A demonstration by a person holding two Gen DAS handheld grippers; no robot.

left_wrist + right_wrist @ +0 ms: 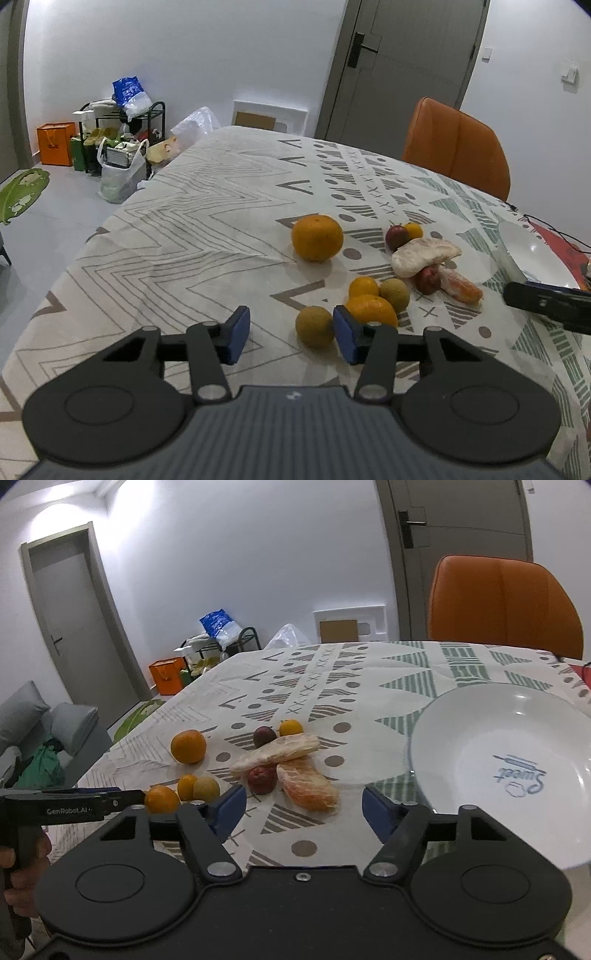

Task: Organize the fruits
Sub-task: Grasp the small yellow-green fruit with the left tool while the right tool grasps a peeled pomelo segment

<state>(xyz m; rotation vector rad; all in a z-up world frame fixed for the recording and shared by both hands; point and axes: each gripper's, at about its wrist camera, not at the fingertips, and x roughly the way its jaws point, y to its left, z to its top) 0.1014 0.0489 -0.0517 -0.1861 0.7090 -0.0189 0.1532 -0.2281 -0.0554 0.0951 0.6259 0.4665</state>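
Several fruits lie in a cluster on the patterned tablecloth (192,229): a large orange (317,238), smaller oranges (371,310), two green-brown round fruits (394,293), two dark red fruits (427,280) and two peeled citrus segments (424,256). My left gripper (291,334) is open. One green-brown fruit (314,326) sits just ahead between its jaws, close to the right pad and clear of the left one. My right gripper (303,810) is open just short of the orange-pink segment (306,788), without touching it. A white plate (498,768) stands to its right.
An orange chair (502,602) stands behind the table's far edge. The table's left edge drops to a floor with bags and a rack (122,140). A cable (561,236) lies past the plate. A hand (22,856) holds the left gripper's handle.
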